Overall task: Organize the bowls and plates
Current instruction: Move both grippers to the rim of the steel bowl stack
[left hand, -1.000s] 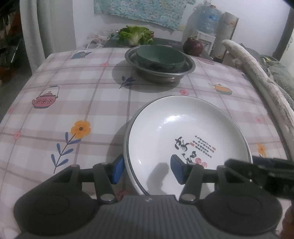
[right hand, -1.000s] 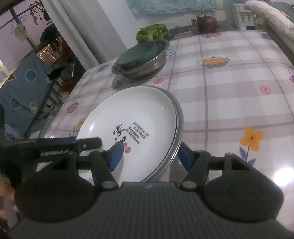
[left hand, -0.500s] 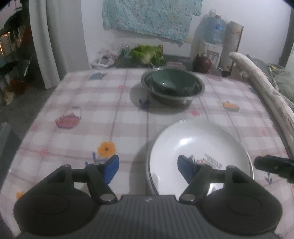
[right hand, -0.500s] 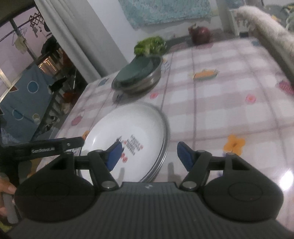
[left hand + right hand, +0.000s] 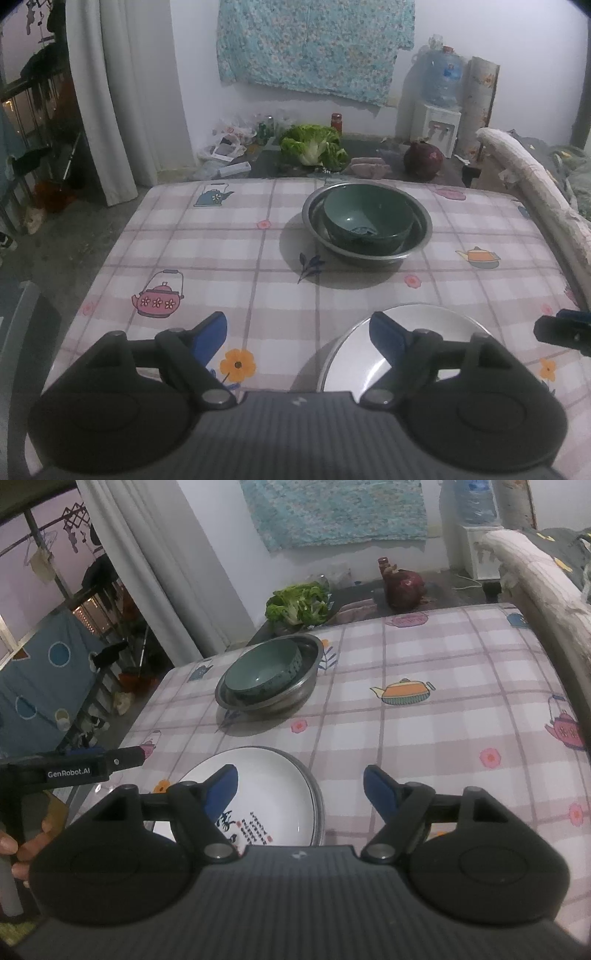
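A white plate with printed characters (image 5: 273, 797) lies on top of a metal plate near the table's front edge; it also shows in the left wrist view (image 5: 424, 325). A green bowl (image 5: 367, 218) sits inside a steel basin (image 5: 314, 218) at the far middle of the table; both show in the right wrist view, the bowl (image 5: 262, 672) and the basin (image 5: 306, 679). My left gripper (image 5: 297, 332) is open and empty, held above and to the left of the plates. My right gripper (image 5: 301, 784) is open and empty, above the plates' right rim.
The table carries a checked cloth with teapot and flower prints (image 5: 221, 251). A cabbage (image 5: 314, 147) and a dark red round object (image 5: 423, 160) lie on a low surface behind the table. A padded rail (image 5: 535, 199) runs along the right side.
Both grippers have pulled back and risen away from the stacked plates, which stay on the table. The plates now look smaller and lower in both views.
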Tool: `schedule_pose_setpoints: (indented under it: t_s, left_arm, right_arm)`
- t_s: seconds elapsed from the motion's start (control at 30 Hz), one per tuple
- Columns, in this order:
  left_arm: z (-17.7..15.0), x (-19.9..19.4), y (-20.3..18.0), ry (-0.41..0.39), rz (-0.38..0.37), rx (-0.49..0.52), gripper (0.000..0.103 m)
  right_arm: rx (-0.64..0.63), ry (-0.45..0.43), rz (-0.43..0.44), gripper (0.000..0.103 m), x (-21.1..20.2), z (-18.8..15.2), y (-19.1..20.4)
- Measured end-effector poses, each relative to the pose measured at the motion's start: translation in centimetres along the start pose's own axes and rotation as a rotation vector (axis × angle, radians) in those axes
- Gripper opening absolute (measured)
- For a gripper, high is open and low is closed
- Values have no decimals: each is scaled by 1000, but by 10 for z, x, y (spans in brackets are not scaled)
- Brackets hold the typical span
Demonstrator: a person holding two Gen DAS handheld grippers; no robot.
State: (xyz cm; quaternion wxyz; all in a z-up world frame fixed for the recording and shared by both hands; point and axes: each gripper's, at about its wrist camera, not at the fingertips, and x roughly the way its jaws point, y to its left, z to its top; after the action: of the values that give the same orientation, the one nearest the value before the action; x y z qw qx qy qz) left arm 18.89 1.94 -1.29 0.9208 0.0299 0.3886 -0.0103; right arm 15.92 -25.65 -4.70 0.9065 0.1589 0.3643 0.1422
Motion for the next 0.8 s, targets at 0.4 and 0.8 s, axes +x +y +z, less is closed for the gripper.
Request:
schedule_pose_setpoints:
  t_s: [0.4, 0.8]
  left_arm:
    - [9, 26, 4, 29, 34, 3, 86]
    - [40, 74, 17, -26, -101, -76, 73]
  right_arm:
    - [-31, 31, 5, 76, 34, 21, 2]
    - [-44, 18, -12, 75, 82, 68, -11]
